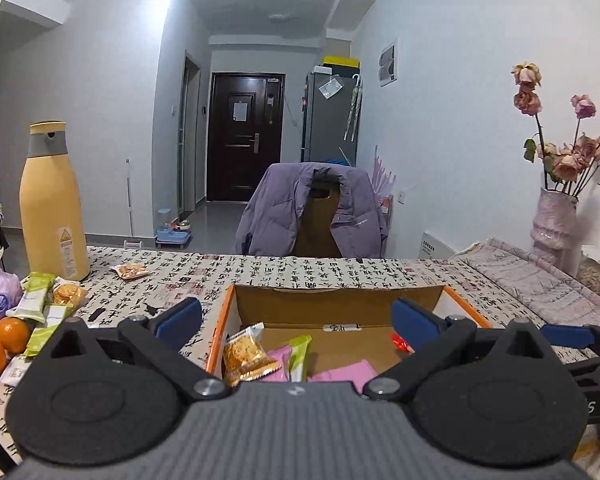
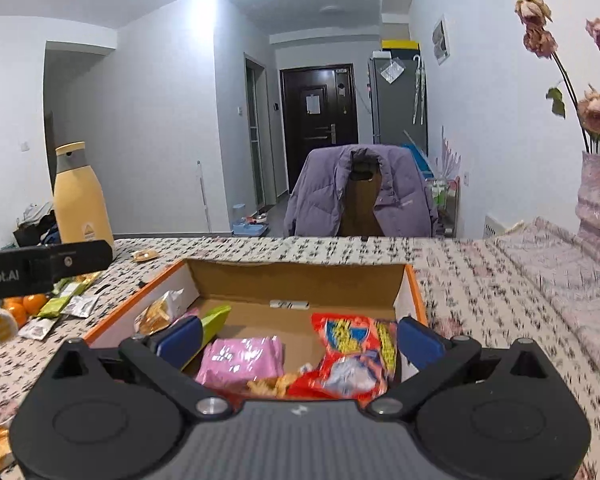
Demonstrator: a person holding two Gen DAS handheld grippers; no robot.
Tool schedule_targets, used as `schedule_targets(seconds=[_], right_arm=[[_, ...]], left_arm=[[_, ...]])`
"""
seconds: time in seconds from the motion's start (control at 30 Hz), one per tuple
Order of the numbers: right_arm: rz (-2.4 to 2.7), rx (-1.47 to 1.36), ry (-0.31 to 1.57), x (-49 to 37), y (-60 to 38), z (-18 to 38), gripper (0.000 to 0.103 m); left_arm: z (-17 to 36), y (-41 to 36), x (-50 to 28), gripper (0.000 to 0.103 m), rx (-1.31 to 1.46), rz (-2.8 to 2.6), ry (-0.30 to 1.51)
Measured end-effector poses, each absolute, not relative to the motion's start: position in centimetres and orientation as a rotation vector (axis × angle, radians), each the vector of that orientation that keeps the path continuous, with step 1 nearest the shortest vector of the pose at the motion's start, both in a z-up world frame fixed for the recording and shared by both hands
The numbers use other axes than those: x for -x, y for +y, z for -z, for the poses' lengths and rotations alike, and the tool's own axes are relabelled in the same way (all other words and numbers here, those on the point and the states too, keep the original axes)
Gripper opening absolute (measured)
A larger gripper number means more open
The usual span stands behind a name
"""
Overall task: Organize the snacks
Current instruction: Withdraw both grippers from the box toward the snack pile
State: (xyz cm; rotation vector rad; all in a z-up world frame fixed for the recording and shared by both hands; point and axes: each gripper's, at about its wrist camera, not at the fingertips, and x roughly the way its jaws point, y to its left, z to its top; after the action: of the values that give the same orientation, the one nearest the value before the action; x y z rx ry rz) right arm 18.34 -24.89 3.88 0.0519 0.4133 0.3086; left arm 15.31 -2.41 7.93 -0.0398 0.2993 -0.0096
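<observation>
Inside the cardboard box (image 2: 300, 280) at 12 o'clock, several snacks already stowed, pink packet (image 2: 242, 360) and red bag (image 2: 354, 354) included, with loose wrappers (image 1: 36, 300) left at 9 o'clock; left gripper (image 1: 298, 316) and right gripper (image 2: 300, 338) both spread, holding nothing.

One box (image 2: 410, 280) is sitting with five packets inside: cracker (image 1: 246, 356), green (image 1: 300, 354), pink (image 2: 242, 360), red (image 2: 352, 354), chips (image 2: 162, 312). Three oranges (image 1: 12, 334) and one bottle (image 1: 52, 204) are standing outside.
</observation>
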Motion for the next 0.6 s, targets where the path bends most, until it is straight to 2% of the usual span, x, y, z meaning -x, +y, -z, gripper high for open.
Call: schedule_targets(seconds=[0.3, 0.6], right_arm=[[-0.282, -0.049, 0.45, -14.1, -25.6, -2.6, 0.103], [-0.284, -0.03, 0.541, -10.2, -26.4, 0.8, 0.103]], left_arm=[[-6.9, -1.7, -11.1, 0.103, 0.03, 0.018, 0.324], [-3.5, -1.0, -7.5, 0.103, 0.019, 0.024, 0.406]])
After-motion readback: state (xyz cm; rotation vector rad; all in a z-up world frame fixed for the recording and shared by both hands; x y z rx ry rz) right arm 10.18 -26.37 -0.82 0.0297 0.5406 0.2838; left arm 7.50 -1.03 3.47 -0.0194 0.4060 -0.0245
